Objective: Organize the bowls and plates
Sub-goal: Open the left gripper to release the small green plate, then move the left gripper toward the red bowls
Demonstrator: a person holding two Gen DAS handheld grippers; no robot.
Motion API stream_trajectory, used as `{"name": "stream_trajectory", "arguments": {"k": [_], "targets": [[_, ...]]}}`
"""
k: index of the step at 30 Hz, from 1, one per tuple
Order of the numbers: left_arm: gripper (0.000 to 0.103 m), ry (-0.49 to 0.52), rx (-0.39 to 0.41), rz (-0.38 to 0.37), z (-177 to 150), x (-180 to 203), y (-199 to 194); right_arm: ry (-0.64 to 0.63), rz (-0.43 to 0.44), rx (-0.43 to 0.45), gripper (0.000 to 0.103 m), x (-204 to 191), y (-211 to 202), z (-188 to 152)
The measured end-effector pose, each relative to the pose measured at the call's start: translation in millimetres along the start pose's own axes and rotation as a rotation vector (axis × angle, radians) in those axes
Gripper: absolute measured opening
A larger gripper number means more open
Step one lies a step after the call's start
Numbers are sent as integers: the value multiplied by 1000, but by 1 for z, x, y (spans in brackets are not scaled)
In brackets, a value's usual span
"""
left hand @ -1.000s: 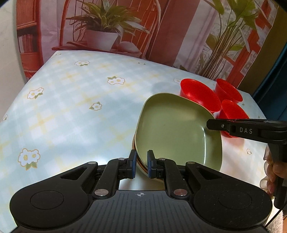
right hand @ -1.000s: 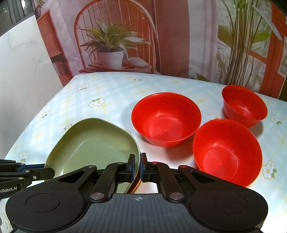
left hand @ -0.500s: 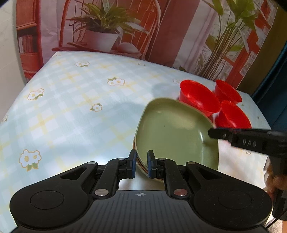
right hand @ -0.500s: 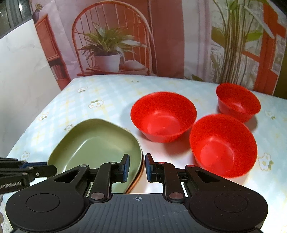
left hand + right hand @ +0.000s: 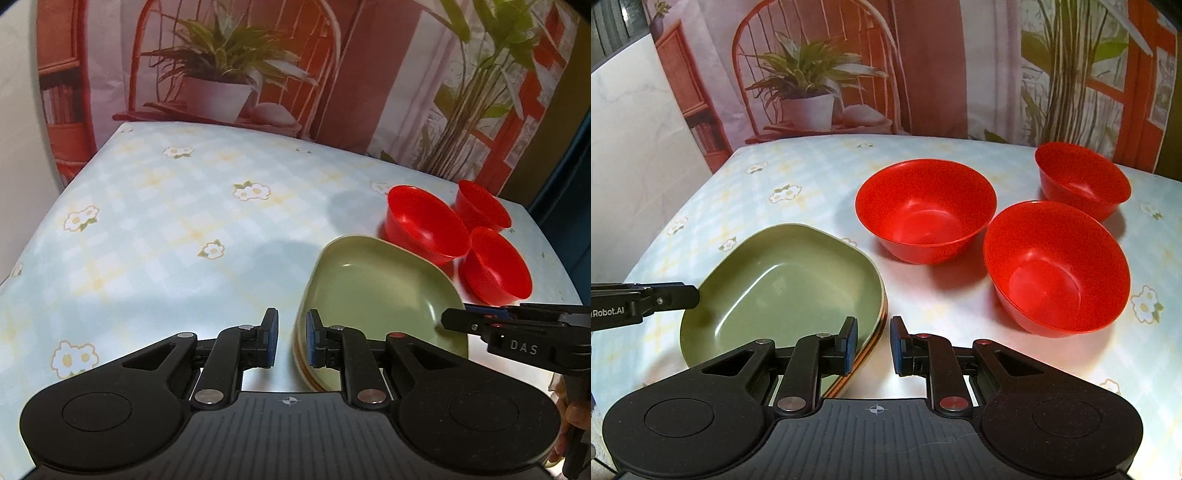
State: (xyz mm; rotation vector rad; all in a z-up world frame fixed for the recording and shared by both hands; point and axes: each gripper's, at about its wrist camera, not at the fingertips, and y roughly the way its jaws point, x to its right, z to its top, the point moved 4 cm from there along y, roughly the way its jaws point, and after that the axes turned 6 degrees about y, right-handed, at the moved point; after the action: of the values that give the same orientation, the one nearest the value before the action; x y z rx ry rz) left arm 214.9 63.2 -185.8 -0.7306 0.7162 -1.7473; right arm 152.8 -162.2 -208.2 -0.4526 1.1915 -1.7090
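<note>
Plate step looks done: green squarish plastic plate stack point(image 5: 783, 291) sits on the floral-cloth table point(image 5: 155, 229). Left gripper point(image 5: 291, 341) and right gripper point(image 5: 873, 345) part-open, empty, straddling its rim. Next likely: nest three red bowls point(image 5: 925, 210) at 1 o'clock.

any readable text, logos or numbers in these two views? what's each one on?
"DAS": on the side of the right tool, in the left wrist view.
"Robot.AI": on the side of the left tool, in the right wrist view; cut off at the frame edge.
Plates, bowls, tablecloth: no text.
</note>
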Motion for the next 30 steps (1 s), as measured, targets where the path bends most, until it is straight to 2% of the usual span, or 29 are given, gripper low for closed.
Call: {"name": "stream_trajectory", "arguments": {"k": [12,30], "targets": [[17,49,44,-26,22,19,-13,-14,-1,56,18,12,-20,17],[17,156,145,-78,87,81,-24,-35,-61,187,18,72,-70,86]]}}
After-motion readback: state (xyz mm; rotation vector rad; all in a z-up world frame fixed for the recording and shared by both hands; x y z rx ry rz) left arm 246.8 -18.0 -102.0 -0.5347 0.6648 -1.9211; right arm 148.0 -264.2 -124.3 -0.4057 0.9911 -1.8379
